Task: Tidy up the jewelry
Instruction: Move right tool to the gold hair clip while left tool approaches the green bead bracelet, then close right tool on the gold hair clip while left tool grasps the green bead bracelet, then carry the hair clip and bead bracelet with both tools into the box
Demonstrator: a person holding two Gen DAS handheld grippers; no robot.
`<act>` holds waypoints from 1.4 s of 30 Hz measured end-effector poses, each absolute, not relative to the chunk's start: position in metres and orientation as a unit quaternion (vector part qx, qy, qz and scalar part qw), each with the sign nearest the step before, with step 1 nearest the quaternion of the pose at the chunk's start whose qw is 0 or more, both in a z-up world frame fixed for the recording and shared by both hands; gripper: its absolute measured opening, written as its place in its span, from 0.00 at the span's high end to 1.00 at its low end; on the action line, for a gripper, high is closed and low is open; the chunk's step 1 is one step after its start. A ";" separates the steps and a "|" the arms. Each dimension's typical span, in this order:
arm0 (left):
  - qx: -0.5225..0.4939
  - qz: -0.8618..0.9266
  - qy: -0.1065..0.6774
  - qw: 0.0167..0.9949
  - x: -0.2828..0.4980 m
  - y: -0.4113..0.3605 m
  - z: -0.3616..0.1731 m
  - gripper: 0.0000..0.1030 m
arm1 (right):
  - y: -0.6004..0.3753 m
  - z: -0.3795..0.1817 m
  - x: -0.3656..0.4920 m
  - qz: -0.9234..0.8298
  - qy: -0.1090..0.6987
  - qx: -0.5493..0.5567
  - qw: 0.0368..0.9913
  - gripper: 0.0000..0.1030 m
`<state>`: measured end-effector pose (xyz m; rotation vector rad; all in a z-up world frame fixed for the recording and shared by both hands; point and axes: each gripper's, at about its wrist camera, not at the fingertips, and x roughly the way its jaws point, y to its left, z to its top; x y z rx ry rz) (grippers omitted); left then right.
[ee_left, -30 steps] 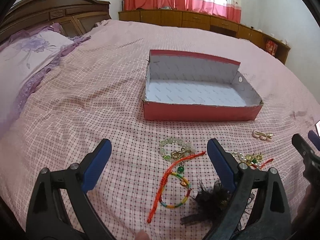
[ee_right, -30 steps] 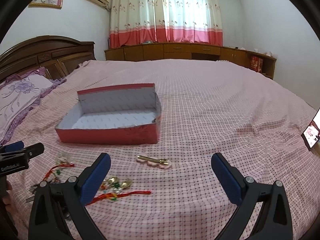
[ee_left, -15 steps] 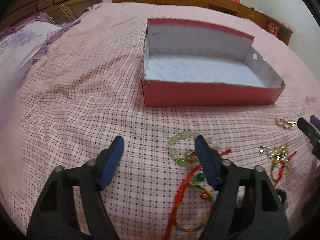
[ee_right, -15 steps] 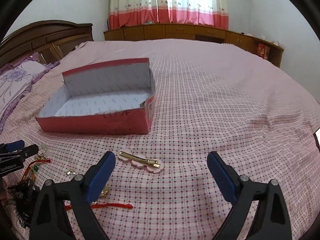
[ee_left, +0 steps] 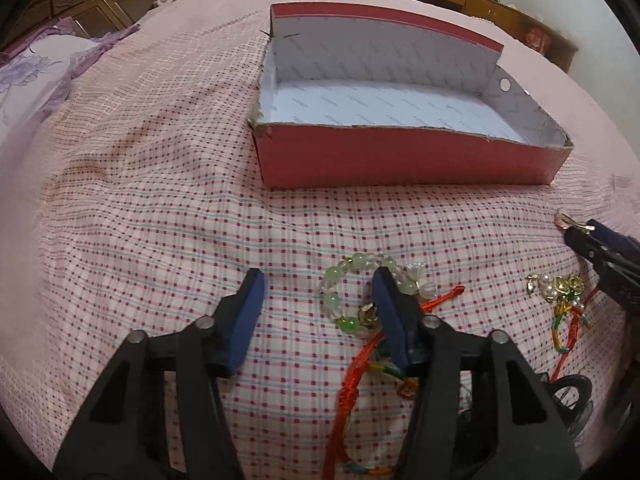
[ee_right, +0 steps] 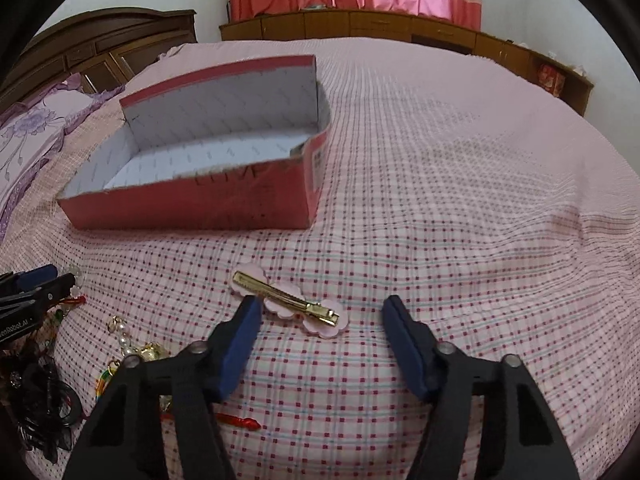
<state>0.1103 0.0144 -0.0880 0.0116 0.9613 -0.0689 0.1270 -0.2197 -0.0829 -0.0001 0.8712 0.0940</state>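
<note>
While the red box (ee_left: 408, 160) toward the bed's (ee_left: 140, 208) middle holds nothing, every piece lies loose by the near edge. The left gripper (ee_left: 318, 304), jaws closing but part-spread, straddles the bead bracelet (ee_left: 344, 284); the right gripper (ee_right: 320, 322), likewise closing, brackets the hair clip (ee_right: 288, 300) unpinched.

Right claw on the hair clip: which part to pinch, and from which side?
Pinch the hair clip across its narrow gold bar, mid-length, coming straight down from above. It lies flat on the bedspread, bar up, running diagonally, so the right claw should roll until its pads square up to the bar's long sides. Its jaws have just been closing; the clip sits between the tips, not yet pinched.
</note>
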 end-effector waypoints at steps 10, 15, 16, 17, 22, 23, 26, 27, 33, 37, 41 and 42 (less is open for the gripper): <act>-0.006 -0.073 0.452 0.889 0.112 -0.002 -0.085 1.00 | -0.213 -0.082 0.122 0.065 0.416 -0.008 0.907 0.58; -0.022 -0.075 0.443 0.893 0.104 0.005 -0.078 1.00 | -0.220 -0.078 0.109 0.073 0.402 0.002 0.913 0.59; -0.025 -0.076 0.440 0.894 0.102 0.005 -0.076 1.00 | -0.222 -0.076 0.106 0.074 0.398 0.006 0.915 0.59; -0.027 -0.077 0.438 0.895 0.099 0.007 -0.074 1.00 | -0.225 -0.074 0.104 0.075 0.394 0.011 0.916 0.59; -0.036 -0.084 0.423 0.902 0.088 0.011 -0.059 1.00 | -0.231 -0.064 0.092 0.079 0.382 0.026 0.920 0.77; -0.039 -0.086 0.419 0.903 0.087 0.011 -0.056 1.00 | -0.229 -0.063 0.091 0.077 0.383 0.026 0.920 0.79; -0.042 -0.089 0.410 0.907 0.083 0.012 -0.047 1.00 | -0.233 -0.057 0.086 0.081 0.376 0.033 0.922 0.79; -0.044 -0.090 0.407 0.908 0.082 0.012 -0.044 1.00 | -0.233 -0.056 0.085 0.080 0.375 0.030 0.923 0.79; -0.054 -0.095 0.388 0.915 0.077 0.014 -0.025 1.00 | -0.236 -0.047 0.078 0.086 0.366 0.034 0.926 0.79; -0.055 -0.100 0.372 0.921 0.074 0.014 -0.012 1.00 | -0.233 -0.036 0.074 0.090 0.353 0.038 0.931 0.79; -0.055 -0.106 0.358 0.926 0.073 0.013 -0.002 1.00 | -0.227 -0.024 0.071 0.096 0.339 0.035 0.935 0.79; -0.054 -0.107 0.355 0.927 0.073 0.013 0.001 1.00 | -0.225 -0.021 0.070 0.099 0.337 0.035 0.936 0.79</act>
